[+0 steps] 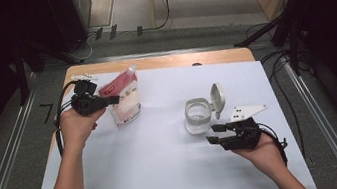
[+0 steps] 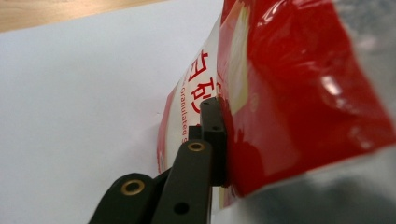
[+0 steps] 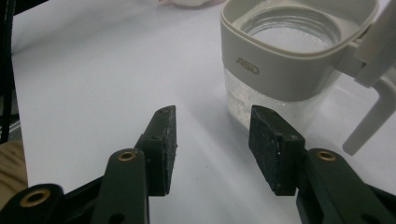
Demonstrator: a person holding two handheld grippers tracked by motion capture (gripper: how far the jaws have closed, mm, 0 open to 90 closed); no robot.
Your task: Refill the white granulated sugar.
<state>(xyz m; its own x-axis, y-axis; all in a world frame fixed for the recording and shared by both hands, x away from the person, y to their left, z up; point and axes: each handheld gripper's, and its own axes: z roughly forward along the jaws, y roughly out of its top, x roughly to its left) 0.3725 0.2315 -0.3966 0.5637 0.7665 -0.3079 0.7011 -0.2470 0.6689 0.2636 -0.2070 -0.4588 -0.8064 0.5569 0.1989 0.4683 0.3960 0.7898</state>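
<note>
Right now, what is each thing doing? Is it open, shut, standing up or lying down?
Sugar pouch: upright on the table, pinched at its edge.
Clear jar: upright, flip lid swung open.
Left gripper: jaws shut on the sugar pouch.
Right gripper: jaws open, holding nothing, just short of the clear jar.

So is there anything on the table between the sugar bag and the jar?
No. In the high view, only bare white table lies between the sugar bag and the jar.

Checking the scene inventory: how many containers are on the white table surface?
2: a red and white pouch at the left, clamped by the left gripper, and a lidded jar standing open at the right, just ahead of the right gripper.
</note>
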